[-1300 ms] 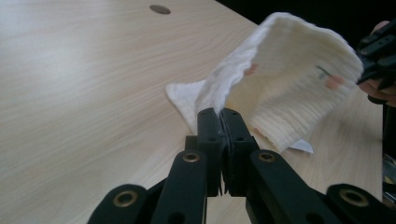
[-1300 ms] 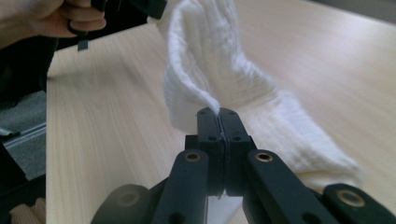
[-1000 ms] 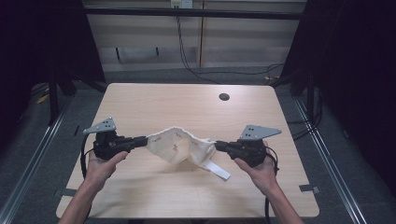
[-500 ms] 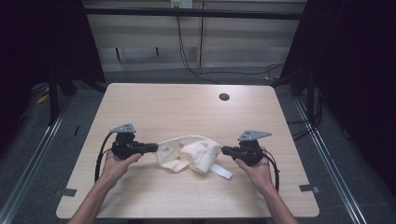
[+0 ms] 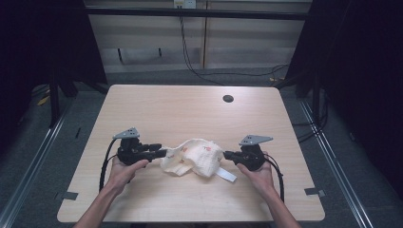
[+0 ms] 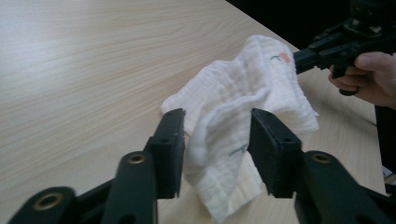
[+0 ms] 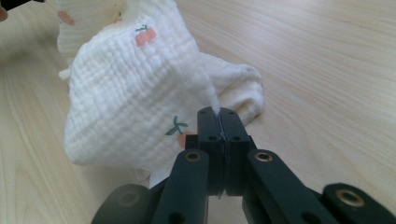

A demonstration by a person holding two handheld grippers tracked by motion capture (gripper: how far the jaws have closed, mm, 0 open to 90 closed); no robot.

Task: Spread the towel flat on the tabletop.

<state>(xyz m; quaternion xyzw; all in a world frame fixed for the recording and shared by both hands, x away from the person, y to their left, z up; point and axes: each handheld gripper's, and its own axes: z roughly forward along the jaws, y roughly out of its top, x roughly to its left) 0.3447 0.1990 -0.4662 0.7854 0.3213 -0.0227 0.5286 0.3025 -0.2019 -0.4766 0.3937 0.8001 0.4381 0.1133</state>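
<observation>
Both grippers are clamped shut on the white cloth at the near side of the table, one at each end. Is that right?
Not quite. Just the right gripper is clamped on the white cloth. The left gripper has just been opening: in the left gripper view its jaws stand apart with the cloth loose between them, pads not pressing. The rest holds: the cloth lies at the near side of the table, a gripper at each end.

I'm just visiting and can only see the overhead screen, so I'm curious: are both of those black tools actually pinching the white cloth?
Observer: No. The left gripper has its jaws apart, having just opened. The cloth lies loose between them, unpressed.
Visitor: And the other one?
Observer: The right gripper has its jaws shut on a thin, pulled-up edge of the cloth.
Visitor: Is the cloth plain?
Observer: It carries small printed fruits, red-orange with green stems.
</observation>
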